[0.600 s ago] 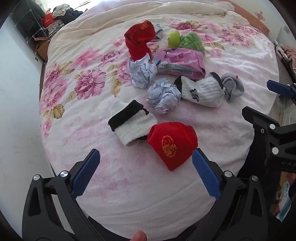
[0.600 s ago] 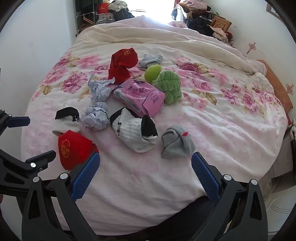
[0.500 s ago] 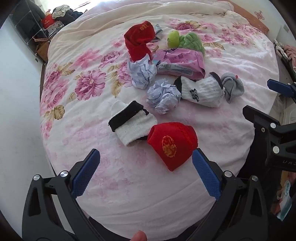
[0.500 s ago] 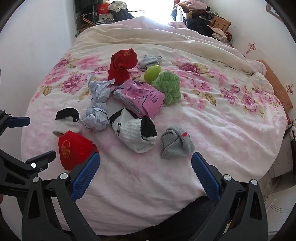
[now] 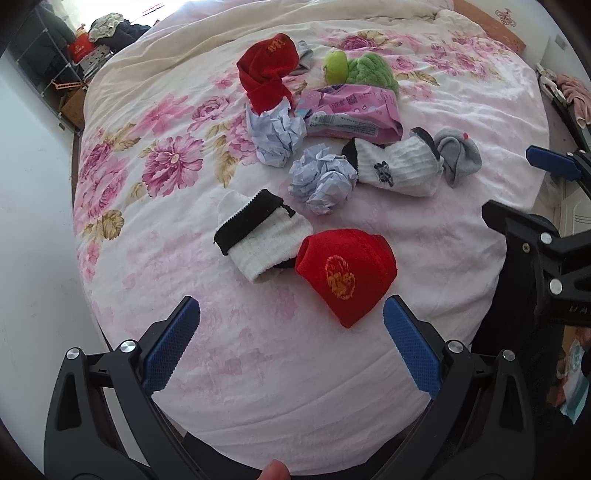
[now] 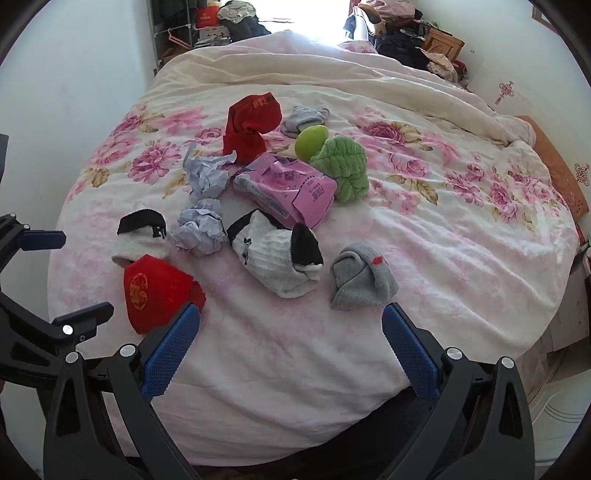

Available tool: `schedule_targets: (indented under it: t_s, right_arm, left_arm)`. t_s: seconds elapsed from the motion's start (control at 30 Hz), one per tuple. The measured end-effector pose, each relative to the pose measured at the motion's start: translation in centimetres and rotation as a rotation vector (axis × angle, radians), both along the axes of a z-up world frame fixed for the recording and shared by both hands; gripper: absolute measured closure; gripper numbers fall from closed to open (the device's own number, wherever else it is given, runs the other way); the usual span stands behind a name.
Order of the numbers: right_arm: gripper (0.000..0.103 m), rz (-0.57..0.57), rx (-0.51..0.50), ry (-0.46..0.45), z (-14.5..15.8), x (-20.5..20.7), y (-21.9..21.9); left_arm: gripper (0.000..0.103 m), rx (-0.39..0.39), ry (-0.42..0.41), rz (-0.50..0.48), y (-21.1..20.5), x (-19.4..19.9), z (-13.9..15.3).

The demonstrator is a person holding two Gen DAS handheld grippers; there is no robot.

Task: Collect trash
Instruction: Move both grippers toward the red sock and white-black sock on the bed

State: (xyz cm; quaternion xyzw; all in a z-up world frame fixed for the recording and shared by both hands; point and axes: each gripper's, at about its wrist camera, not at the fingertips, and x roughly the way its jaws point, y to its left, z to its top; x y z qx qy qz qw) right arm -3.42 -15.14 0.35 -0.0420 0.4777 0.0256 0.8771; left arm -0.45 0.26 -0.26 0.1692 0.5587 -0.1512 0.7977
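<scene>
Bed [image 5: 332, 387] with flowered quilt, bearing two crumpled paper balls [image 5: 323, 177] [image 5: 277, 134] and a pink wrapper [image 5: 351, 110] among scattered socks. Left gripper [image 5: 291, 339] and right gripper [image 6: 290, 341] hover near the bed's edge, both wide open, holding nothing.

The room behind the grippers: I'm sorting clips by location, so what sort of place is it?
Most likely a lived-in bedroom. A bed with a floral quilt fills both views, socks such as a grey sock lie on it, and clothes are heaped by the window.
</scene>
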Motion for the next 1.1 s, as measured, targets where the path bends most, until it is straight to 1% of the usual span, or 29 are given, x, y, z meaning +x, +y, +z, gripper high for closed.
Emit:
schedule_targets:
  t_s: [0.13,0.23,0.47,0.6,0.93,1.1]
  right_arm:
    - [0.008,0.005,0.022,0.005,0.0,0.0,-0.1]
    - [0.008,0.014,0.017,0.005,-0.1,0.0,0.2]
    - [0.008,0.024,0.024,0.007,-0.2,0.1,0.4]
    - [0.008,0.027,0.009,-0.007,0.1,0.1,0.3]
    - [0.008,0.037,-0.001,-0.02,0.2,0.1,-0.8]
    - [0.008,0.06,0.002,-0.014,0.0,0.0,-1.2]
  left_arm:
    - [0.005,-0.009,0.004,0.006,0.8,0.2,-0.1]
    - [0.005,-0.008,0.016,0.014,1.2,0.6,-0.3]
    - [0.005,-0.005,0.029,0.005,1.0,1.1,-0.6]
    - [0.005,-0.026,0.048,-0.002,0.4,1.0,-0.7]
    - [0.005,-0.024,0.059,-0.05,-2.1,-0.2,-1.0]
    - [0.005,-0.029,0.067,-0.051,-2.8,-0.5,-1.1]
